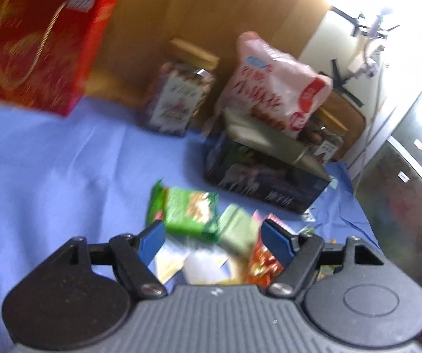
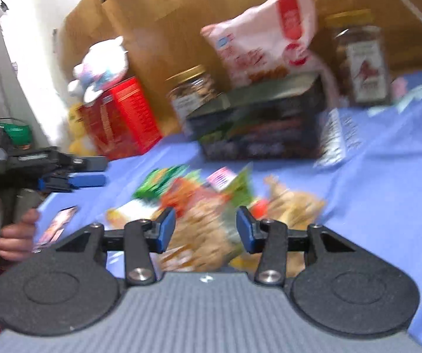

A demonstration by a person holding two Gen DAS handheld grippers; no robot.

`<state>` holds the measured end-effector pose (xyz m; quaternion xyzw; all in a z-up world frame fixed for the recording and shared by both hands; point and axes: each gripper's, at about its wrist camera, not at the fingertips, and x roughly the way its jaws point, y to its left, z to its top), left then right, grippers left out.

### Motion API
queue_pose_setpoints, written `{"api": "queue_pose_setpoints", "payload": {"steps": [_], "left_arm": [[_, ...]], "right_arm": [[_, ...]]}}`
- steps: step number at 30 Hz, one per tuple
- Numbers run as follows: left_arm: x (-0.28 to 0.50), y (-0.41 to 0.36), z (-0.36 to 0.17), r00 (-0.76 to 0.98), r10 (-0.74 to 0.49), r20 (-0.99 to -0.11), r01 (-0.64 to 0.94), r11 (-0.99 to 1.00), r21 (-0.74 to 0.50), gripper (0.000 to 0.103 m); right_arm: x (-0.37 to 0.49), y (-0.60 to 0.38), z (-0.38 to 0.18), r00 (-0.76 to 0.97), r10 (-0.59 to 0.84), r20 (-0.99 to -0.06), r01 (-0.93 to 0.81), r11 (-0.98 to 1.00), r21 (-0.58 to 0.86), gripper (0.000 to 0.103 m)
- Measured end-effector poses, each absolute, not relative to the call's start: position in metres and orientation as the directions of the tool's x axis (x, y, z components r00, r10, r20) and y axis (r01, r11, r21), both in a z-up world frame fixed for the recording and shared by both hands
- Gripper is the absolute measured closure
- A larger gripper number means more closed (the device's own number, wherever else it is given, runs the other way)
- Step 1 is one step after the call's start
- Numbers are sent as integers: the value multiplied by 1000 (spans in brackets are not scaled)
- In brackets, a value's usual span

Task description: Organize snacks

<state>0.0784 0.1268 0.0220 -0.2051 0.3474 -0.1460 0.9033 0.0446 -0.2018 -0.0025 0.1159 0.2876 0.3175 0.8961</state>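
Left wrist view: left gripper [image 1: 212,236] jaws wide apart, nothing gripped, over near pile of snack packets [image 1: 211,244] on blue cloth [image 1: 49,161]; green packet [image 1: 191,213] just beyond fingertips. Right wrist view: right gripper [image 2: 206,228] jaws parted, no pad visibly pressing; blurred packets between them. Farther back: dark open box [image 1: 265,176], pink bag [image 1: 272,88] propped on it, jar [image 1: 178,100] left of it, red box [image 1: 40,50] far left.
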Motion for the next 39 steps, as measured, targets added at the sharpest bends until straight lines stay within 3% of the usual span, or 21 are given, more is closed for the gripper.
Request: {"api": "queue_pose_setpoints", "payload": {"steps": [7,14,16,18,20,29,39], "left_arm": [[67,125,-3,683,-444,-580,103,845,-525,29],[64,115,-11,687,-416,-596,127,876,-465,24],[72,113,-16,677,-416,-607,123,877,-464,30],[77,109,-20,672,-419,-611,125,877,-464,46],[78,104,-19,663,-433,-610,134,871,-472,55],[86,72,11,675,-456,-580,224,876,-427,55],[156,10,53,668,-538,-515,376,840,-390,55]], "right_arm": [[43,-117,-7,542,669,-509,-666,711,225,54],[66,-56,-26,496,642,-584,-743,662,96,54],[76,-46,-33,482,631,-608,-745,660,95,54],[82,-39,-37,486,632,-603,-748,658,87,54],[82,-36,-37,498,624,-602,-738,669,82,62],[72,-64,-20,597,605,-527,-676,733,77,65],[118,-116,14,755,491,-436,-544,839,2,65]]}}
